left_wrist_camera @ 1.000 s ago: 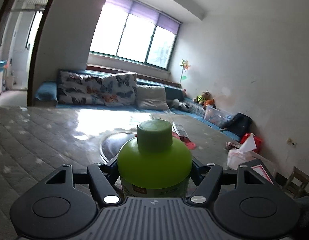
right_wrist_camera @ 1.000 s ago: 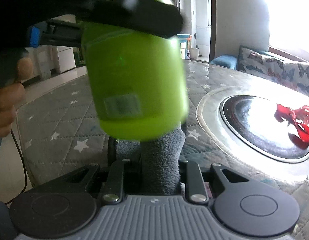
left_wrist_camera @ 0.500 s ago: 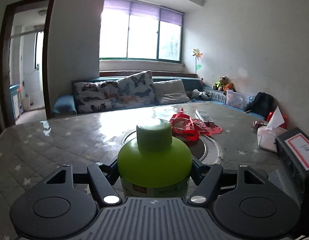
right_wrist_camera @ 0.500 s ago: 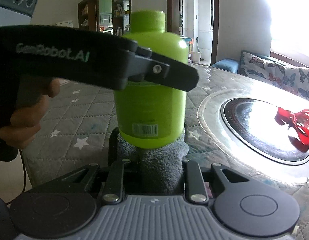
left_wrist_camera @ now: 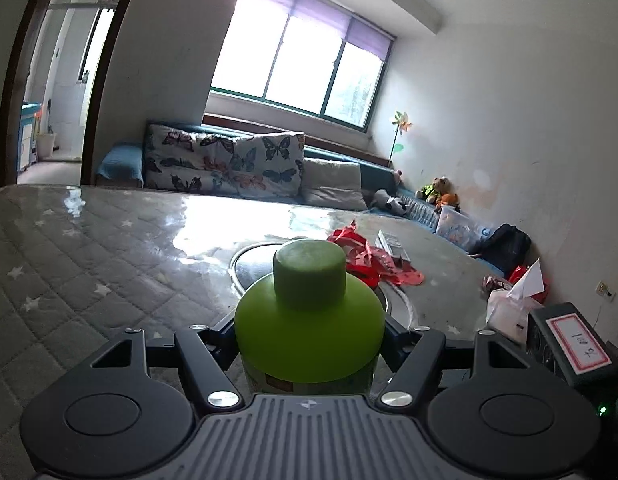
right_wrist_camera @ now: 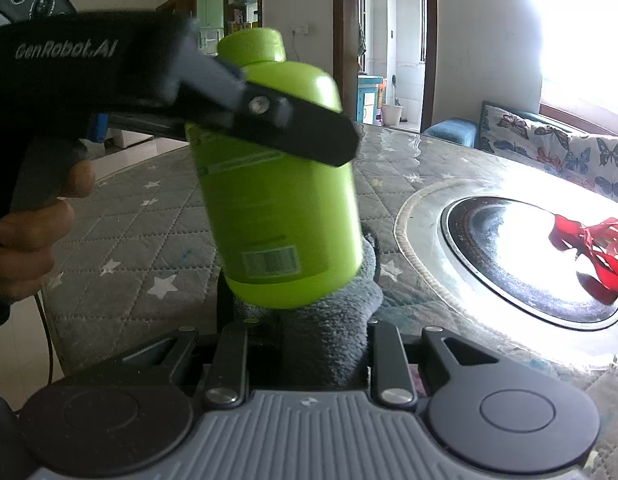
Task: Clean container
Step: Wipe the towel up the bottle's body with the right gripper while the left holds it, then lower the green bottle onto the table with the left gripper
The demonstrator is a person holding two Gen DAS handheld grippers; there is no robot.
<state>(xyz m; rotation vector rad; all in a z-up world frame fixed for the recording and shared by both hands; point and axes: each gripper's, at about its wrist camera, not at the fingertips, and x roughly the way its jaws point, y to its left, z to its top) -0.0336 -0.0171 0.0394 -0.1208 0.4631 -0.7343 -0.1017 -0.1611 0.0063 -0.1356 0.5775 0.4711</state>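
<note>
The green container point(right_wrist_camera: 277, 184), cap on, is held up above the bench point(right_wrist_camera: 141, 232), leaning over to one side in the right wrist view. The left hand-held gripper point(left_wrist_camera: 309, 344) has it clamped around the body just below the shoulder, one finger point(right_wrist_camera: 309, 132) crossing its front, with a person's hand point(right_wrist_camera: 33, 224) wrapped around the grip. A barcode sits low on the container's side. Right under its base a grey fluffy cloth point(right_wrist_camera: 329, 328) presses up against the bottom edge; the right hand-held gripper point(right_wrist_camera: 309, 356) has that cloth pinched tight between nearly closed fingers.

The bench is covered with a grey quilted mat with white stars under a glossy sheet. Set into it beyond the container is a round dark plate point(right_wrist_camera: 529, 264), and a red ribbon tangle point(left_wrist_camera: 369, 260) lies on it. Off to the side stand a tissue pack point(left_wrist_camera: 513, 304) and a black box with a red-edged label point(left_wrist_camera: 573, 348).
</note>
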